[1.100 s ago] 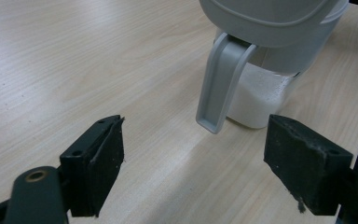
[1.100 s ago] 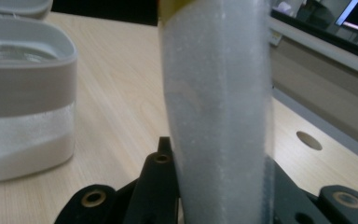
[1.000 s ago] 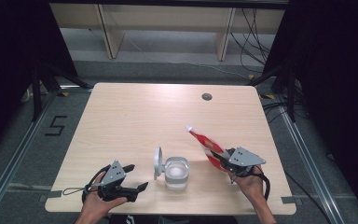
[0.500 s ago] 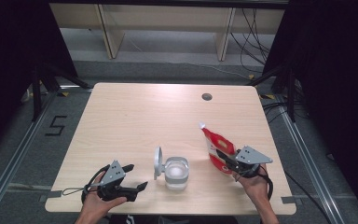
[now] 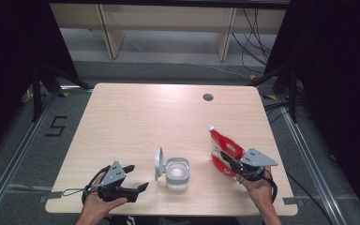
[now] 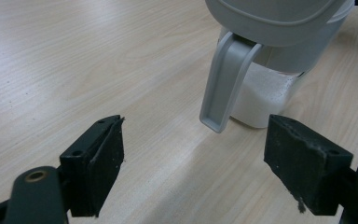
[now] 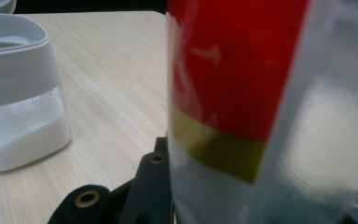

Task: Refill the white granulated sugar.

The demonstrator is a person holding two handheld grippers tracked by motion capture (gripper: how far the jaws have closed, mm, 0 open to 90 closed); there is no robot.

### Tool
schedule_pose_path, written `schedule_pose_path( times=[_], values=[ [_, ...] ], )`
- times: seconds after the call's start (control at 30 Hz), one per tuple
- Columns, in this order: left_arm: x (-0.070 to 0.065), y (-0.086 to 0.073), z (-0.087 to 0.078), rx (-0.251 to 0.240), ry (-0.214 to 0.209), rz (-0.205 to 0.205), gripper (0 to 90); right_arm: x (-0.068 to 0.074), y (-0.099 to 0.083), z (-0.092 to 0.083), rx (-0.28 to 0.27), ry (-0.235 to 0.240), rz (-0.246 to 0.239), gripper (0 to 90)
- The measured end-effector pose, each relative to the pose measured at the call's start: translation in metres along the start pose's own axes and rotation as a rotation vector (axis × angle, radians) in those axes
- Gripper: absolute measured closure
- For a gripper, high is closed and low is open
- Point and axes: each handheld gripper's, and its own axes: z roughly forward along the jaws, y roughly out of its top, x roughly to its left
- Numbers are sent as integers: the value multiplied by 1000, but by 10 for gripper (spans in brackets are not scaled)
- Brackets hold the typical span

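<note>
Near the front edge, the left gripper (image 5: 133,180) lies low with jaws spread wide and nothing between them, just left of the jar (image 5: 177,173), whose lid (image 5: 159,163) stands open. The right gripper (image 5: 228,161) pinches the pouch (image 5: 222,151) upright beside the jar. Beyond them the table (image 5: 159,117) is bare wood up to a hole (image 5: 208,97) near the far edge.

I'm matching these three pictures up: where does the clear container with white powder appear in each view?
High view: container near the table's front edge, between the two hand-held grippers.
Left gripper view: upper right, its grey lid hanging open.
Right gripper view: far left edge.
Shared landmark: the light wooden table.
</note>
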Motion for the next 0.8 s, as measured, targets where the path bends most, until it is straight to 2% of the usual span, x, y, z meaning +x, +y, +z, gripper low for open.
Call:
schedule_pose_path(
  times=[0.03,0.1,0.13,0.2,0.23,0.27,0.3,0.33,0.37,0.47,0.5,0.53,0.57,0.6,0.67,0.7,0.73,0.77,0.8],
  values=[
    [0,0,0,-1,1,-1,194,-1,0,-1,0,-7,-10,785],
    [0,0,0,-5,-2,-8,194,1,0,-2,16,1,29,768],
    [1,0,0,-4,-1,-6,194,1,0,-3,11,-20,17,764],
    [0,0,0,-4,-3,-6,194,2,0,-6,28,-11,34,751],
    [-2,0,0,-2,5,-30,194,2,0,-7,17,-28,34,738],
    [-2,0,0,-2,4,-30,194,4,0,-10,27,-31,57,734],
    [-2,0,0,-2,4,-30,194,3,0,-10,30,-26,54,732],
    [-1,0,0,-1,4,-18,194,2,0,-11,17,-30,29,727],
    [0,0,0,-3,-3,-1,194,3,0,-12,21,-29,46,719],
    [-1,0,0,-4,0,-8,194,3,2,-16,10,-55,21,698],
    [-1,0,0,-4,-1,-9,194,3,2,-18,24,-44,35,687],
    [0,0,0,-5,-4,-4,194,3,2,-19,15,-57,23,678],
    [0,0,0,-6,-3,0,194,5,2,-21,24,-63,39,671],
    [0,0,0,-5,-3,-4,194,4,2,-21,12,-60,22,662],
    [0,0,0,-4,-2,-1,194,6,4,-23,16,-80,9,631],
    [0,0,0,-2,3,-9,194,7,4,-24,28,-65,21,611],
    [-1,0,0,-2,6,-27,194,6,5,-26,17,-84,12,594],
    [1,0,0,-4,-2,2,194,7,6,-28,12,-88,14,564],
    [0,0,-1,-5,2,-13,194,8,7,-30,-4,-100,35,516]
  ],
)
